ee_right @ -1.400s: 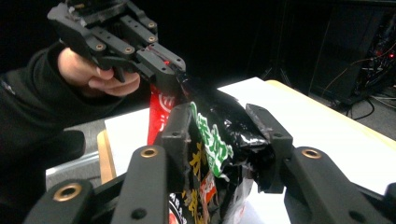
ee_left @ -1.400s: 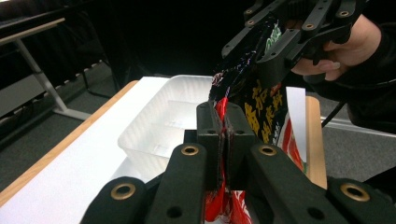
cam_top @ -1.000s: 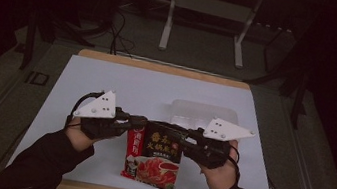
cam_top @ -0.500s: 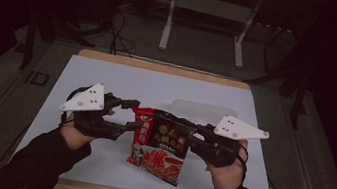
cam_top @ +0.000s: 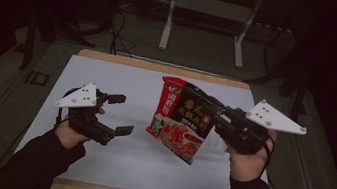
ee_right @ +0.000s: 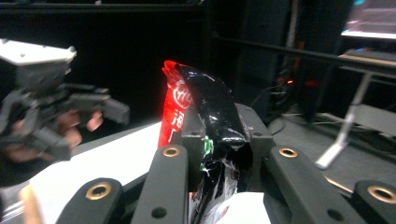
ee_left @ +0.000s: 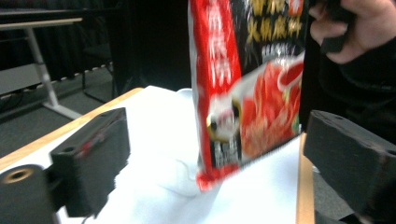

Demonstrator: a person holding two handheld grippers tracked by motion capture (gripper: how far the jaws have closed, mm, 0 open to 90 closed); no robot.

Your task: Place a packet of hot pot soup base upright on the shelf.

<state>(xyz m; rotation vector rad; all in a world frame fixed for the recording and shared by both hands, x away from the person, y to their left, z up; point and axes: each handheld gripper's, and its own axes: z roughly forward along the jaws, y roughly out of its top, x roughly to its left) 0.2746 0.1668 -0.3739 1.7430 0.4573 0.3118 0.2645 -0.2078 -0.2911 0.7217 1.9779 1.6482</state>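
The red and black sauce packet [cam_top: 180, 119] hangs above the table [cam_top: 122, 87], pinched at 1 edge in the right gripper [cam_top: 216, 117]. The left gripper [cam_top: 120, 114] stands beside it, its jaws just opened off it and empty. It looks light, floppy and slick, so a firm grip on the flat sealed edge seems safest.

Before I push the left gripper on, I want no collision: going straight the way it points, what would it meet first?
Probably the red sauce packet, hanging ahead between the open left gripper jaws, held by the right gripper. Depth is unclear.

High view overhead, gripper views close, facing packet [cam_top: 181, 122] from opposite sides
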